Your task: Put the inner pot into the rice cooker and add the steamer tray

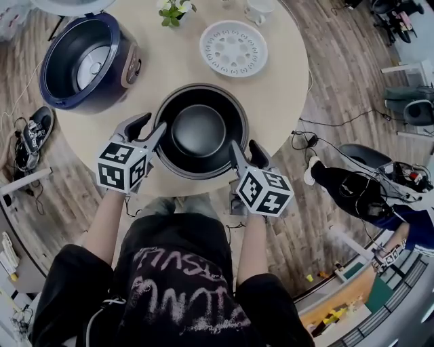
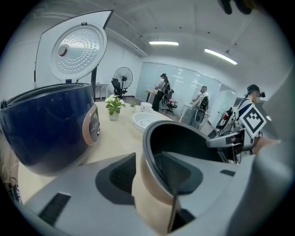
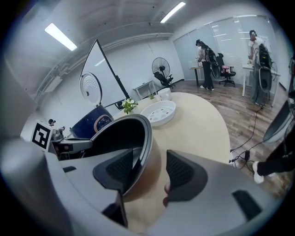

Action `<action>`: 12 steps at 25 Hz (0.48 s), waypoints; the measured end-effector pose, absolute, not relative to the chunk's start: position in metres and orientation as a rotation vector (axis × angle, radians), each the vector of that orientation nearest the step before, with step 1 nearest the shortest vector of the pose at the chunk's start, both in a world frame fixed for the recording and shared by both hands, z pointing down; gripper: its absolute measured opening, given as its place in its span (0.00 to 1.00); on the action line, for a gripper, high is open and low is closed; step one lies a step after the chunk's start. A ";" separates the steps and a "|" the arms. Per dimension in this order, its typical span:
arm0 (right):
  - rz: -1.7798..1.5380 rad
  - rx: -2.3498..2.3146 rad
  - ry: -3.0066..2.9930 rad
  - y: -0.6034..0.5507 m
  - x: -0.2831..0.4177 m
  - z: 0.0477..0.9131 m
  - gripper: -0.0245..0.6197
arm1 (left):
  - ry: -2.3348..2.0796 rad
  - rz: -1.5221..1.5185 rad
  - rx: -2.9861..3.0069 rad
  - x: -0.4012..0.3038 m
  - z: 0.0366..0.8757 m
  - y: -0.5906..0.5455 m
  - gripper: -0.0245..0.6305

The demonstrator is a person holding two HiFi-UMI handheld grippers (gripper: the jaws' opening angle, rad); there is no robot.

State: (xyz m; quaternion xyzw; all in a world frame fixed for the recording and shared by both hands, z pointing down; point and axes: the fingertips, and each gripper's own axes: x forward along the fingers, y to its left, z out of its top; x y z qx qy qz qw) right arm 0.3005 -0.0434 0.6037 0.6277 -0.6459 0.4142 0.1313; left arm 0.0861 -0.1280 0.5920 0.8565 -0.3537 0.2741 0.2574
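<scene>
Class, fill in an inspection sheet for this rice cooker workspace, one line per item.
Surface: round pale table.
Job's things: inner pot at near edge; rice cooker lid up, far left; steamer tray beyond pot.
Clutter: potted plant, white cup at far edge.
Grippers: left tongs and right tongs each straddle the pot's rim, open.
Cables: black cable on floor, right.
Surroundings: wooden floor, office chair, people at desks.
</scene>
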 end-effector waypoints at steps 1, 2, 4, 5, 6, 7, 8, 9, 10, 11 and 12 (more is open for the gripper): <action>1.210 1.816 -1.874 -0.044 0.300 0.604 0.39 | -0.949 0.739 2.318 0.088 0.592 -0.128 0.31; 1.218 1.810 -1.873 -0.045 0.300 0.604 0.38 | -0.940 0.739 2.317 0.090 0.593 -0.128 0.29; 1.230 1.796 -1.874 -0.046 0.298 0.604 0.33 | -0.927 0.747 2.319 0.093 0.593 -0.127 0.25; 1.230 1.789 -1.874 -0.046 0.297 0.604 0.30 | -0.926 0.753 2.320 0.094 0.593 -0.127 0.24; 1.227 1.784 -1.873 -0.046 0.295 0.603 0.29 | -0.927 0.757 2.319 0.094 0.593 -0.127 0.23; 1.223 1.778 -1.872 -0.047 0.294 0.603 0.27 | -0.926 0.758 2.316 0.094 0.593 -0.126 0.23; 1.223 1.774 -1.870 -0.047 0.292 0.602 0.25 | -0.925 0.756 2.311 0.094 0.593 -0.126 0.23; 1.226 1.771 -1.868 -0.047 0.292 0.603 0.23 | -0.923 0.753 2.304 0.094 0.594 -0.126 0.23; 1.231 1.770 -1.866 -0.047 0.291 0.603 0.22 | -0.922 0.752 2.298 0.094 0.594 -0.126 0.23; 1.236 1.768 -1.865 -0.047 0.291 0.603 0.22 | -0.922 0.755 2.295 0.094 0.595 -0.127 0.23; 1.240 1.767 -1.867 -0.048 0.291 0.604 0.21 | -0.924 0.760 2.296 0.094 0.595 -0.127 0.23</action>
